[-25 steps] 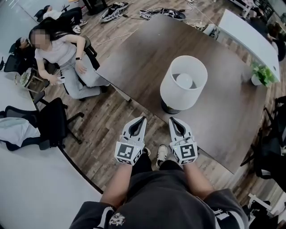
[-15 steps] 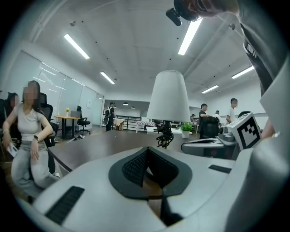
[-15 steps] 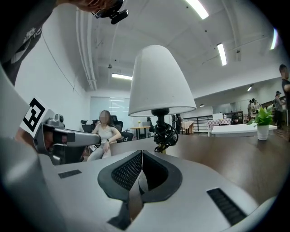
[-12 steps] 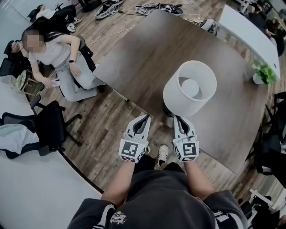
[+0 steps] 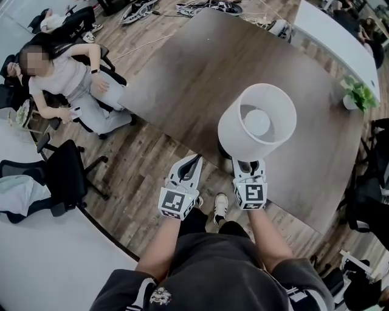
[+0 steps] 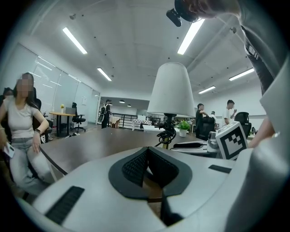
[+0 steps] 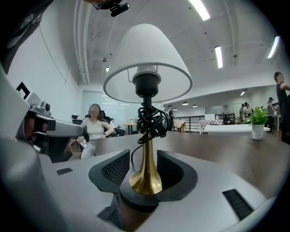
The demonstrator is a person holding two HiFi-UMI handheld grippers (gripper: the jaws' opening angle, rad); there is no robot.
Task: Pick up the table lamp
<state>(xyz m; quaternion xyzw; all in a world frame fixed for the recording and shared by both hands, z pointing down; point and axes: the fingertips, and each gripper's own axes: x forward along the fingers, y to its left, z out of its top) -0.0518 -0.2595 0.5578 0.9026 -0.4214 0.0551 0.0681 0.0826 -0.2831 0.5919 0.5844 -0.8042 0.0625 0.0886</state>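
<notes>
The table lamp stands near the front edge of the dark brown table (image 5: pixel 194 79); its white shade (image 5: pixel 257 123) shows the bulb from above. In the right gripper view its brass stem (image 7: pixel 146 167) rises from a black base, with black cord (image 7: pixel 149 120) coiled round the stem under the shade (image 7: pixel 147 63). My right gripper (image 5: pixel 249 165) is under the shade and its jaws are opening, one on each side of the stem's foot without pressing on it. My left gripper (image 5: pixel 187 169) is shut and empty, left of the lamp, just off the table's edge. In the left gripper view the lamp (image 6: pixel 171 90) stands ahead to the right.
A person sits on a chair (image 5: pixel 67 79) at the left beside a black office chair (image 5: pixel 67 173). A small potted plant (image 5: pixel 358 97) stands at the table's far right edge, with a white table (image 5: pixel 340 42) beyond. Cables lie on the wooden floor (image 5: pixel 152 12).
Both grippers have moved forward and down toward the lamp. The right gripper's jaws, shut before, now stand apart round the lamp's stem under the shade.
</notes>
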